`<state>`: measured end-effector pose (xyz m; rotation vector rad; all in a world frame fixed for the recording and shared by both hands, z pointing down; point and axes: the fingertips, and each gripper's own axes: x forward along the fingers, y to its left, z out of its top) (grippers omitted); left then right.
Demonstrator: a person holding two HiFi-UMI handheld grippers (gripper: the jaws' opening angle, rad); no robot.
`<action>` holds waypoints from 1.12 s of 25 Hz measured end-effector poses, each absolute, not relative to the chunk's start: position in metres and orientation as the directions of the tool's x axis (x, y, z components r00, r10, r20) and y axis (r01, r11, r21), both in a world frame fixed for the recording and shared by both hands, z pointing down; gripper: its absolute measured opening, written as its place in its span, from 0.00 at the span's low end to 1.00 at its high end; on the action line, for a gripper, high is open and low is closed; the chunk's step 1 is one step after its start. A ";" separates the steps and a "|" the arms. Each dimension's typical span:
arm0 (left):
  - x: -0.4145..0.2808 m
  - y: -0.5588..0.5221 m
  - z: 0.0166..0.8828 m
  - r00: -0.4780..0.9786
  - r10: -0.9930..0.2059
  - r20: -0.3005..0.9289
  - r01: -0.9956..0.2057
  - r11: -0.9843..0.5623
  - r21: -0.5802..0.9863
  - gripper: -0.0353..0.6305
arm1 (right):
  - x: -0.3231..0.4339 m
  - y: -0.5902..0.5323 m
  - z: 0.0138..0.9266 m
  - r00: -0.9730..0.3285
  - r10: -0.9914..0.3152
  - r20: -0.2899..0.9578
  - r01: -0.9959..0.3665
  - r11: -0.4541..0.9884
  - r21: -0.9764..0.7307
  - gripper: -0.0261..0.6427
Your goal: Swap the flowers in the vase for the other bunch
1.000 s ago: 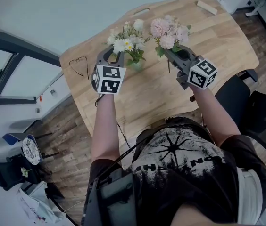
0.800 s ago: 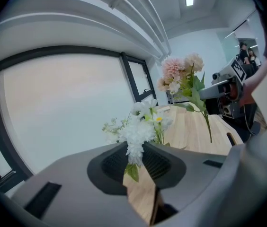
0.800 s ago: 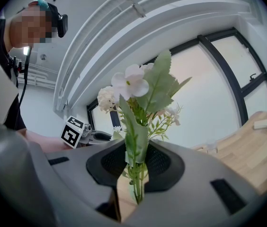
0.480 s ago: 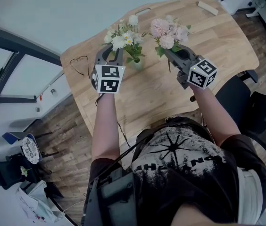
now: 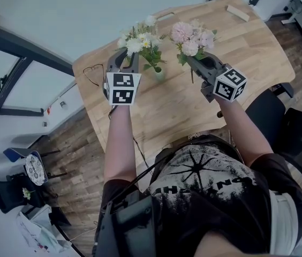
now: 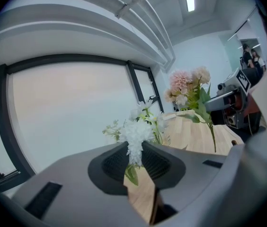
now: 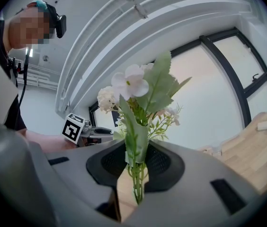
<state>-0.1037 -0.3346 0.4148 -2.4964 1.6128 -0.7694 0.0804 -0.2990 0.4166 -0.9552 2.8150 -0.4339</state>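
Note:
A bunch of white daisy-like flowers (image 5: 136, 40) hangs above a small green vase (image 5: 159, 74) on the wooden table (image 5: 258, 47), its green stems slanting down toward the vase mouth. My left gripper (image 5: 131, 58) is shut on this bunch. Its jaws have just been closing, and in the left gripper view a white spray (image 6: 134, 141) is pinched between the pads (image 6: 112, 162). My right gripper (image 5: 193, 59) holds a pink bunch (image 5: 192, 35) upright, right of the vase and above the table. The green stems (image 7: 137, 176) and a leaf are clamped between its pads.
A pair of glasses (image 5: 90, 74) lies near the table's left corner. A small wooden block (image 5: 238, 13) sits at the far right, and a handle slot (image 5: 164, 16) is cut in the far edge. A black chair (image 5: 295, 138) stands to the right.
The left gripper has risen a little and the white bunch has come up with it, away from the vase. The right gripper and pink bunch have stayed put.

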 end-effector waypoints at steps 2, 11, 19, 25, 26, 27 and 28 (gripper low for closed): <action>-0.104 -0.335 0.410 0.322 -0.875 0.362 -0.837 -0.442 -0.323 0.19 | 0.080 -0.299 0.415 -0.791 -0.610 -0.042 -0.570 0.760 -0.312 0.15; -0.106 -0.336 0.376 0.323 -0.895 0.308 -0.854 -0.415 -0.313 0.19 | 0.077 -0.294 0.406 -0.799 -0.598 -0.058 -0.556 0.773 -0.304 0.15; -0.111 -0.336 0.348 0.306 -0.913 0.271 -0.856 -0.388 -0.341 0.19 | 0.077 -0.291 0.399 -0.802 -0.592 -0.074 -0.547 0.780 -0.304 0.15; -0.120 -0.332 0.343 0.290 -0.922 0.258 -0.871 -0.365 -0.327 0.19 | 0.075 -0.290 0.400 -0.809 -0.582 -0.081 -0.536 0.787 -0.306 0.15; -0.122 -0.331 0.343 0.286 -0.923 0.257 -0.874 -0.361 -0.324 0.19 | 0.075 -0.290 0.399 -0.810 -0.581 -0.082 -0.534 0.788 -0.308 0.15; -0.124 -0.330 0.342 0.282 -0.925 0.256 -0.877 -0.357 -0.321 0.19 | 0.076 -0.290 0.399 -0.811 -0.579 -0.083 -0.531 0.789 -0.309 0.15; -0.125 -0.329 0.342 0.279 -0.926 0.254 -0.880 -0.353 -0.317 0.19 | 0.076 -0.290 0.400 -0.813 -0.577 -0.084 -0.529 0.790 -0.309 0.15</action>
